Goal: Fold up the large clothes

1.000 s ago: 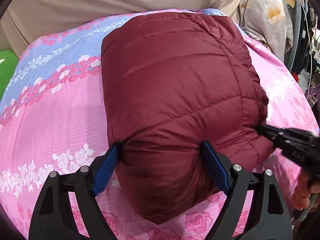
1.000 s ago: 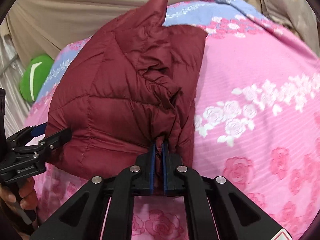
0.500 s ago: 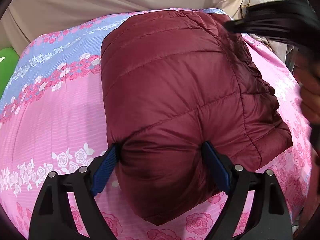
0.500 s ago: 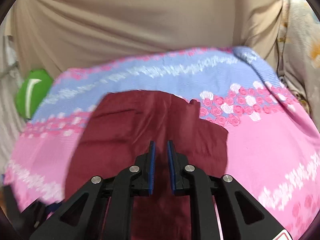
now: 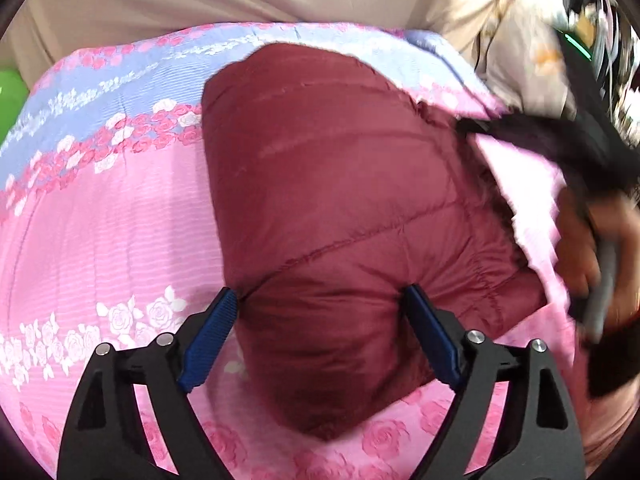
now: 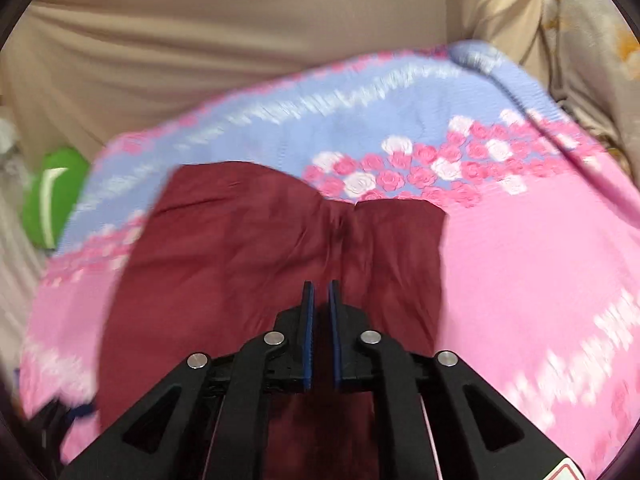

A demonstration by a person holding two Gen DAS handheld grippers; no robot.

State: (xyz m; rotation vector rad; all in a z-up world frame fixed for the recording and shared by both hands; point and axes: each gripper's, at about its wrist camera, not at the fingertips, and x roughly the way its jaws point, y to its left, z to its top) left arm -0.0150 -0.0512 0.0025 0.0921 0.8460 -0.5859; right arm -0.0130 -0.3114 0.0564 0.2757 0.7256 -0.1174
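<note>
— Jacket (image 5: 340, 208) placement? — Folded, the maroon puffer lies on the pink rose-print bedspread (image 5: 108, 232).

— Left hand-held gripper (image 5: 320, 312)? — Spread wide, pads against the jacket's near bulge.

— Right hand-held gripper (image 6: 321, 300)? — Over the jacket, jaws nearly together, a narrow gap showing and nothing pinched.

Your right gripper (image 5: 532, 140) shows in the left wrist view only as a dark motion smear, so its jaw state cannot be read there. Your right hand (image 5: 592, 256) is likewise blurred and cut off by the frame edge. The maroon jacket's (image 6: 256, 264) near end is hidden beneath the gripper body, and the bedspread (image 6: 540, 280) pattern is smeared.
</note>
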